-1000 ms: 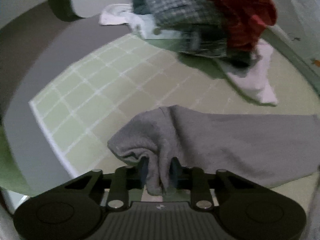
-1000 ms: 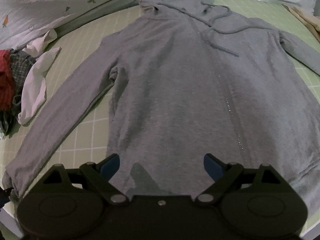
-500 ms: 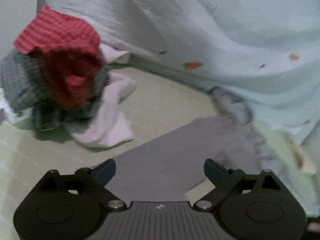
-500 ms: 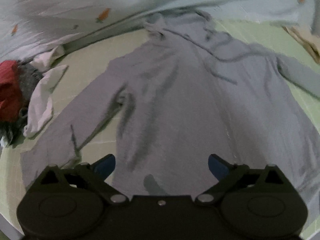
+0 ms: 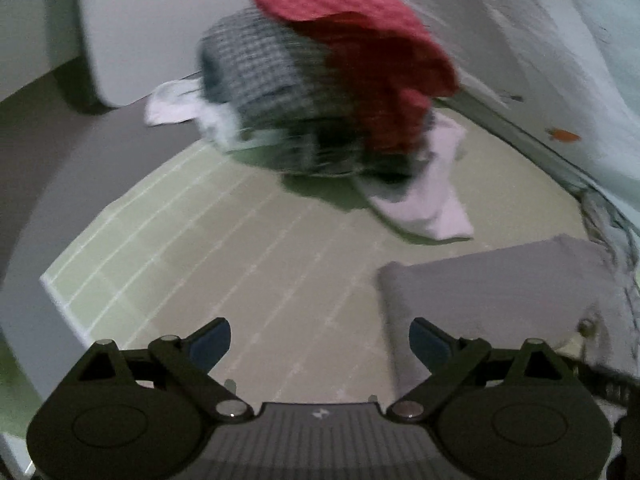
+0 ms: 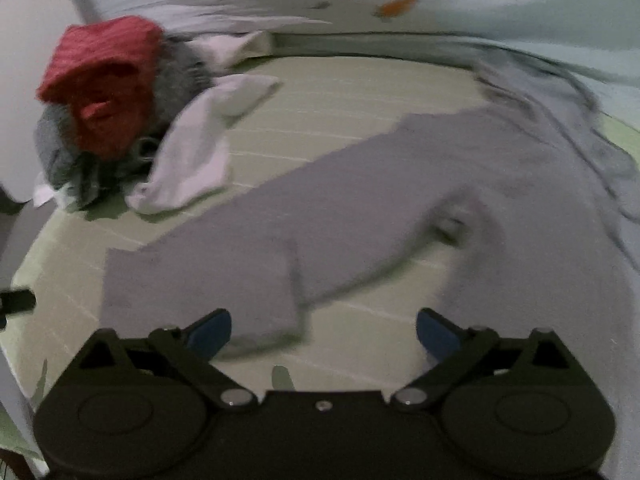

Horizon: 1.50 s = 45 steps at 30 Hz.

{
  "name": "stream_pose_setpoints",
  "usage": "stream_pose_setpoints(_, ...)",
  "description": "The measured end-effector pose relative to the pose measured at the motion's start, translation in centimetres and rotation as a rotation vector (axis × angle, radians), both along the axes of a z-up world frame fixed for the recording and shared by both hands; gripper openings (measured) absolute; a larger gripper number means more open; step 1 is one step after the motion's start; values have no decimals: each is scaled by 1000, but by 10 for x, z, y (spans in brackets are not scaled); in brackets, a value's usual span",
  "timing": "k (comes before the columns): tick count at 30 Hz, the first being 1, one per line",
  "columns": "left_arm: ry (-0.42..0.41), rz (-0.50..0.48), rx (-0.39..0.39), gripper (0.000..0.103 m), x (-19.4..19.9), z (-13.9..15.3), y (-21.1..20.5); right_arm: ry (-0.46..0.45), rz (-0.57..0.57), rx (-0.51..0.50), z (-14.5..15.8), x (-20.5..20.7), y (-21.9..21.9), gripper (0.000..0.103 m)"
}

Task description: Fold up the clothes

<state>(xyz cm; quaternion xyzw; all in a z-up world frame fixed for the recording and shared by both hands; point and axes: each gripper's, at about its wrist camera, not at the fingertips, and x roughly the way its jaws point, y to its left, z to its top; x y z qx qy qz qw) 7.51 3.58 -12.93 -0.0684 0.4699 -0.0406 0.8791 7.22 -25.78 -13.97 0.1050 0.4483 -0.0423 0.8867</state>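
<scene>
A grey hoodie lies flat on the green checked mat (image 5: 220,240). In the right wrist view its left sleeve (image 6: 320,216) runs from the body (image 6: 540,208) down to the cuff end (image 6: 192,280). My right gripper (image 6: 324,332) hovers just short of that cuff; its jaws are wide and closing a little, and no cloth is between them. My left gripper (image 5: 320,340) is open over bare mat, holding nothing. The hoodie sleeve (image 5: 480,288) lies to the right of it, past the right fingertip.
A pile of red and grey checked clothes (image 5: 320,92) with a white garment (image 5: 432,208) sits at the mat's far side. A light blue sheet with carrot print (image 5: 580,60) hangs behind. The mat's edge (image 5: 52,284) and grey floor are at the left.
My left gripper has let go of the sleeve cuff, opened wide and lifted off it. My right gripper has swung left from over the hoodie's hem to the sleeve.
</scene>
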Motion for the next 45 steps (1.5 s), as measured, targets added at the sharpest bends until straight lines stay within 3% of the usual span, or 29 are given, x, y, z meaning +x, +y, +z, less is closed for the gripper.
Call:
stream_pose_setpoints(8,21,52,26,96,-6,-2,31,34,100,-3,-26,34,48,89)
stream_pose_setpoints(13,26,76,28,96,-8,-3,44,32,147,-90,-33,33,65,98)
stream_pose_setpoints(17,12,119,15,96,-11,-1,58,26,189,-144,-36,31,74,94)
stream_pose_setpoints(20,4,159,4,96,-13,1,67,0,201,-148,-32,27,75,67)
stream_pose_setpoints(22,6,174,1,96,-13,0,70,-10,205,-145,-29,26,75,42)
stream_pose_setpoints(23,8,177,-2,96,-13,0,70,-13,208,-138,-28,26,74,37)
stream_pose_setpoints(25,11,183,-7,96,-13,-1,70,-20,212,-107,-25,26,70,18)
stream_pose_setpoints(34,-1,134,-12,96,-9,4,41,-150,135,-137,14,8,40,15)
stream_pose_setpoints(45,-1,-35,-21,96,5,9,-48,-290,-29,-369,68,-39,-43,15)
